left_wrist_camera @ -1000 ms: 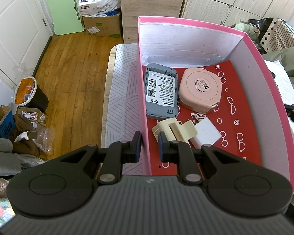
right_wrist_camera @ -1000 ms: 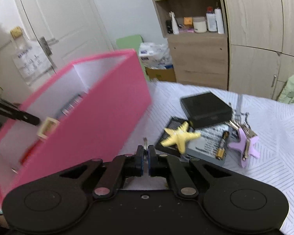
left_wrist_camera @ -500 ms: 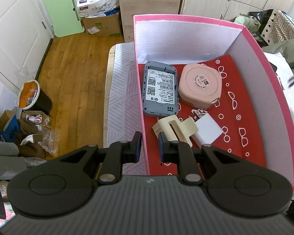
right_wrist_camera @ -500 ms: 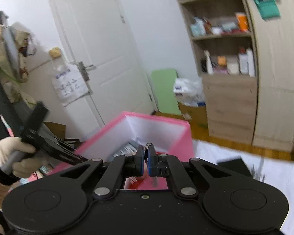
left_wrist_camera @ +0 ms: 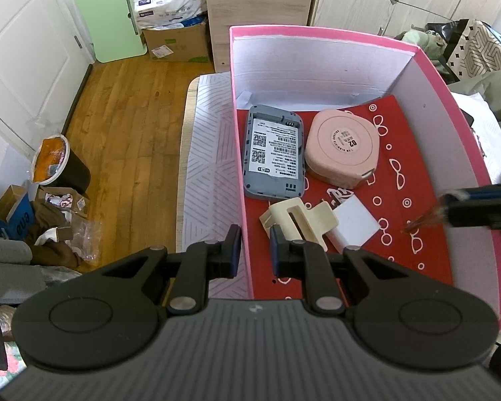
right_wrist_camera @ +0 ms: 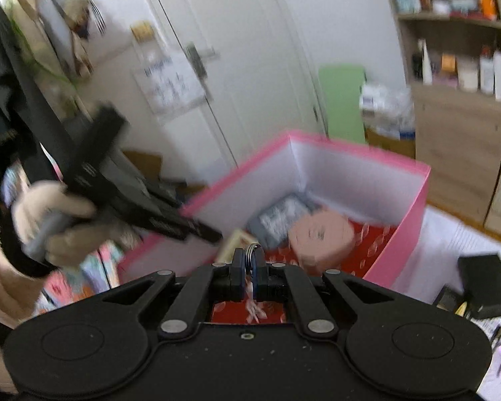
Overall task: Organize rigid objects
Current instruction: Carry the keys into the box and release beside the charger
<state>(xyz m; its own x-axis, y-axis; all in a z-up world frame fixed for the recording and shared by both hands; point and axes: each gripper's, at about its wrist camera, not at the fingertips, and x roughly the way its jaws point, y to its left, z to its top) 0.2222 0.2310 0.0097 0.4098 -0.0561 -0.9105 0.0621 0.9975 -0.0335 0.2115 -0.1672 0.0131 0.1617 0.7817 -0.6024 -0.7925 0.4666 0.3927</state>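
Pink box [left_wrist_camera: 431,63] stood on the patterned cloth [left_wrist_camera: 207,153], w/ the left gripper [left_wrist_camera: 253,250] straddling its near-left wall: one finger outside, one inside. A gap showed on both sides of the wall, so this claw looked released, not pinching, approx. just steadying. Inside, on the red lining, lay a grey device [left_wrist_camera: 274,157], just beside it a pink round case [left_wrist_camera: 342,148], then a cream clip [left_wrist_camera: 297,222] touching a white card [left_wrist_camera: 352,225].

Right gripper [right_wrist_camera: 249,267] was clenched on a metal key ring [right_wrist_camera: 251,250], and something pale dangled under it, too blurred to name. It hovered above the box's red floor, seen also at the right edge of the left wrist view.

Risks, as I judged them: the right wrist view was smeared, so the hand was prob. moving fast; a release at that speed could throw the ring over the wall or against the pink round case. The ring sat thin between the pads, so it could twist & slip early. Also the left gripper did not really hold the wall, so a knock from the right one might shift the light box on the cloth. A black box [right_wrist_camera: 484,284] & other small things waited on the cloth outside.
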